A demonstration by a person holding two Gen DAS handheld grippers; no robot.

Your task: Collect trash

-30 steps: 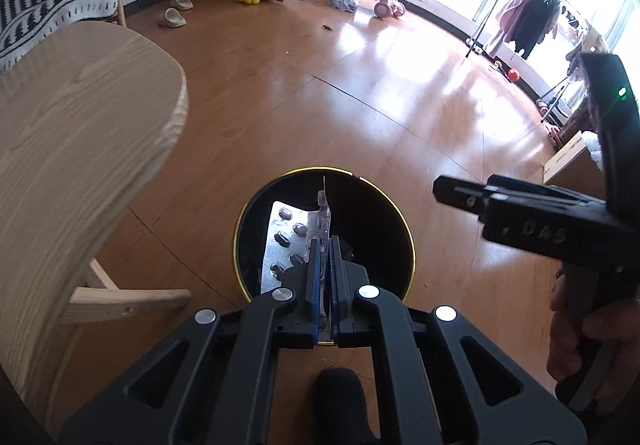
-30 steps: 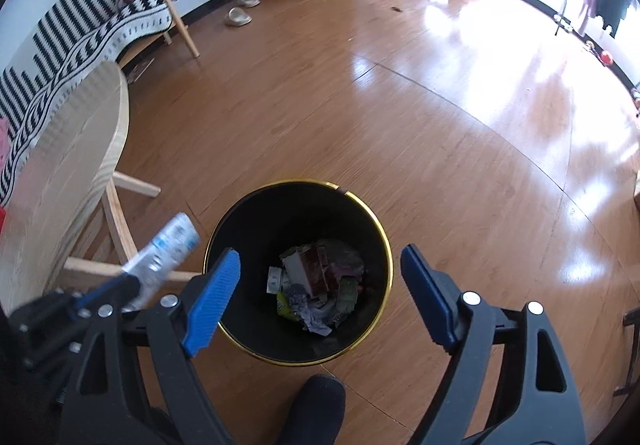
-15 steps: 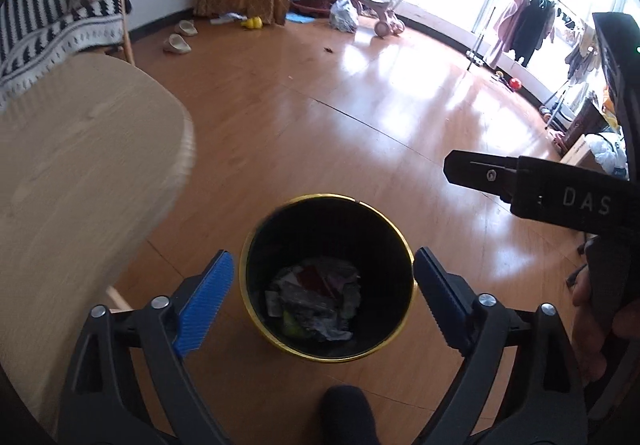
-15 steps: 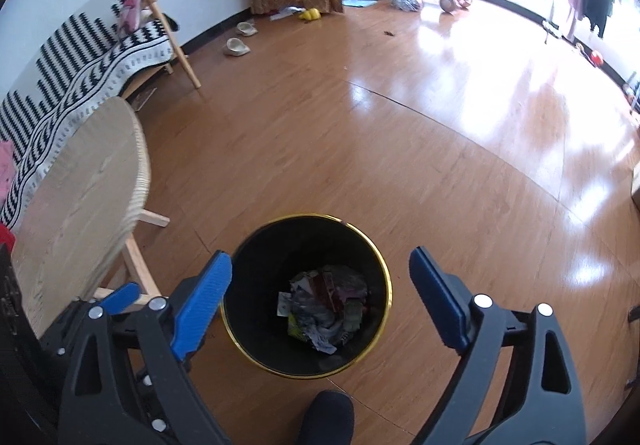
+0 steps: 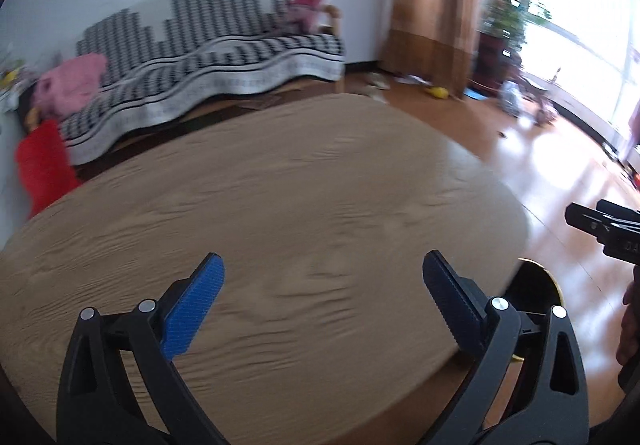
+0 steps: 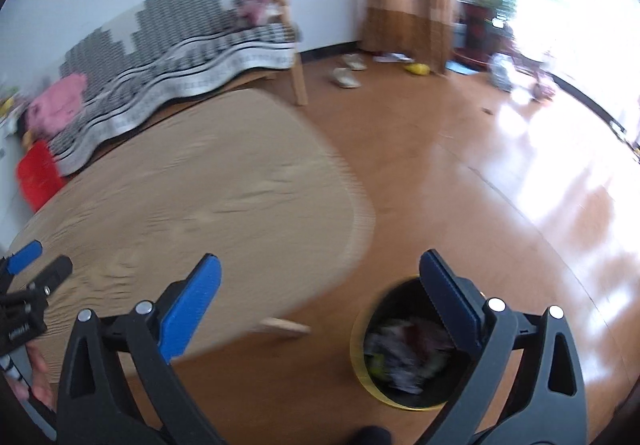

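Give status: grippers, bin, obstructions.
Left gripper open, empty, over round wooden table. Right gripper open, empty. Trash bin on floor beside table, litter inside. Nothing in the way.

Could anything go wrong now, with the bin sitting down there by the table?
Maybe. The trash bin stands on the floor right beside the wooden table, close under the open right gripper, so a swing could tip it. The pictures are blurry, so the open left gripper might bump the tabletop.

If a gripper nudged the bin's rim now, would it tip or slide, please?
The bin would probably slide: the floor looks glossy. It likely feels light, holding only crumpled trash. A high push on its narrow, upright body might tip it.
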